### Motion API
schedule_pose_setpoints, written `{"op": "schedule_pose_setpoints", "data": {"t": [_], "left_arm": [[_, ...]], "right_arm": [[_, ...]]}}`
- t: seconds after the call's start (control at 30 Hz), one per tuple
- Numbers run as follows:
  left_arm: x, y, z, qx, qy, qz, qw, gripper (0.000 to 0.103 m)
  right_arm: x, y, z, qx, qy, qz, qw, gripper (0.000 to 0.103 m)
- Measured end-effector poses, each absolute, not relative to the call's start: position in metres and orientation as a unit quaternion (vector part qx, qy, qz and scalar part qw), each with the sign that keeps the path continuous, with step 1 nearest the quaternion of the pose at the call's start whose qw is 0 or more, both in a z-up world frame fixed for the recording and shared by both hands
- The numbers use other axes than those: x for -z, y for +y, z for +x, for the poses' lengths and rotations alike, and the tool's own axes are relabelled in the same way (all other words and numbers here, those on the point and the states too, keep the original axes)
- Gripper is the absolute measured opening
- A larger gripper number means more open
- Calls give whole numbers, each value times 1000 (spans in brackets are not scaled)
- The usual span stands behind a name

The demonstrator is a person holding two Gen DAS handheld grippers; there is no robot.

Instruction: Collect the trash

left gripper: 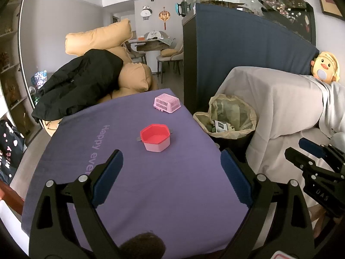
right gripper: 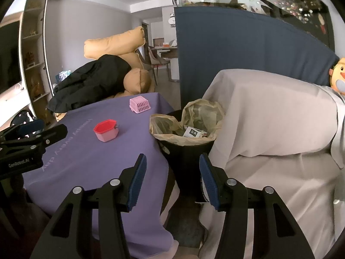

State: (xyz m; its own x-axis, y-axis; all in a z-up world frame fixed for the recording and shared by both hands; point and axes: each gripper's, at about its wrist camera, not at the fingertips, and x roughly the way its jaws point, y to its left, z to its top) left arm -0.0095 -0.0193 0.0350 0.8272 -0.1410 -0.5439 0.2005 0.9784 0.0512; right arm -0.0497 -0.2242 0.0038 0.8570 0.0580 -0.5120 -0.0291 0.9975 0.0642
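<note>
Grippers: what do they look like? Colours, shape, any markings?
Both match. The left claw and right claw have matte black skeletal linkage arms with triangular cut-outs and silver round pivot pins. The fingers carry flat dark-blue pads, ribbed on the right claw's. The left body reads "GenRobot.AI" in white in the right wrist view; the right one shows "DAS". No cables or sleeves visible.

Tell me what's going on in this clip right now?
A person is clearing trash with two tools. The left hand-held gripper hovers open and empty over the purple-covered table, where a red-rimmed pink cup and an overturned pink basket sit. The right hand-held gripper, also open and empty, points toward the lined trash bin beside the table; the bin already holds some rubbish. Nothing is being gripped at the moment.
</note>
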Motion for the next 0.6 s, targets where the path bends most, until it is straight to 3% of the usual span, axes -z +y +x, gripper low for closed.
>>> {"op": "schedule_pose_setpoints", "data": {"t": [0.6], "left_arm": [[-37, -17, -10, 90, 277, 54, 955, 87]], "right_arm": [[-4, -225, -49, -22, 267, 29, 963, 48]]}}
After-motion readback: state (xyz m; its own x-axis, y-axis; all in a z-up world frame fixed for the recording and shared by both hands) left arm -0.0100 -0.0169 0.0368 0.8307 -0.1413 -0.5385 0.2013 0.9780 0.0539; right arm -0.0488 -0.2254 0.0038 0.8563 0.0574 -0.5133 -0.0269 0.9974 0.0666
